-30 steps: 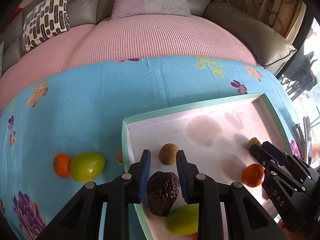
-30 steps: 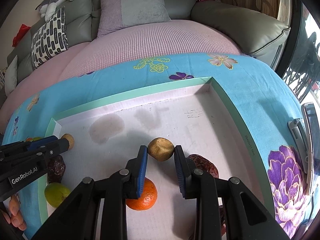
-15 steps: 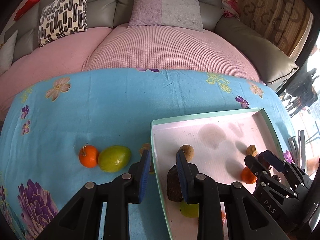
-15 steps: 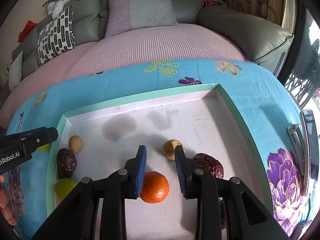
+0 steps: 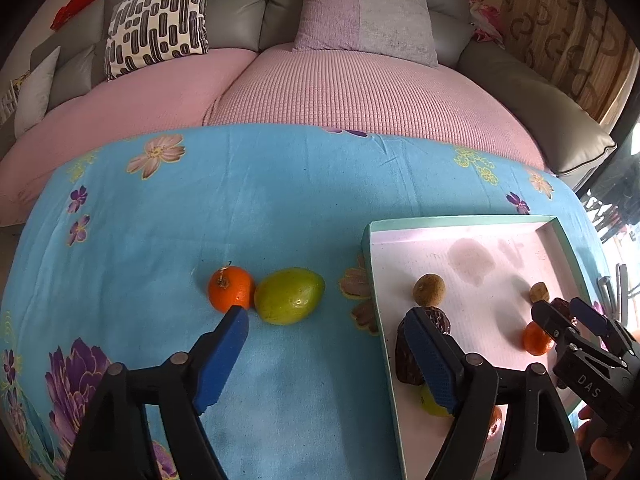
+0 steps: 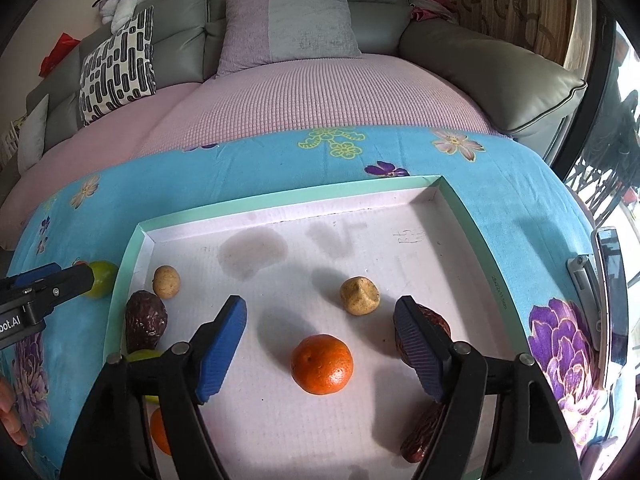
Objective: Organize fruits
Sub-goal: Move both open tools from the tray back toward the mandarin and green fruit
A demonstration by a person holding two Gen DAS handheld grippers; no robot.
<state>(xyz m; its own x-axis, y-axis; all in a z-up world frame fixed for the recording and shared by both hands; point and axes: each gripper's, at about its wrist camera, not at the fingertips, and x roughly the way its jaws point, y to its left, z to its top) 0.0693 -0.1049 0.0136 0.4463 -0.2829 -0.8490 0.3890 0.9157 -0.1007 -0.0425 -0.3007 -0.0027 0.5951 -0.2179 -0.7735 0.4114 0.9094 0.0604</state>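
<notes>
On the blue flowered cloth an orange (image 5: 231, 293) and a green fruit (image 5: 289, 295) lie side by side, left of the mint-rimmed tray (image 5: 374, 280). My left gripper (image 5: 326, 316) hovers just short of them. Its jaws are opening and nothing is between the pads. In the tray lie a tan round fruit (image 6: 167, 281), a dark wrinkled fruit (image 6: 146, 322), a second tan fruit (image 6: 360, 295), another orange (image 6: 322, 364) and more fruits near the front edge. My right gripper (image 6: 320, 308) is over the tray, jaws opening. That orange sits between its fingers, untouched.
A dark wrinkled fruit (image 6: 434, 326) lies behind the right finger, another (image 6: 424, 436) at the tray's front. A phone-like device (image 6: 608, 292) rests on the cloth right of the tray. The pink-covered sofa (image 5: 360, 92) with cushions runs behind the table. A person's hand (image 6: 8, 412) shows at lower left.
Both grippers' jaws went from nearly shut to wide apart. The left gripper shifted left, off the tray's corner to the orange and green fruit on the cloth. The dark fruit stays in the tray.
</notes>
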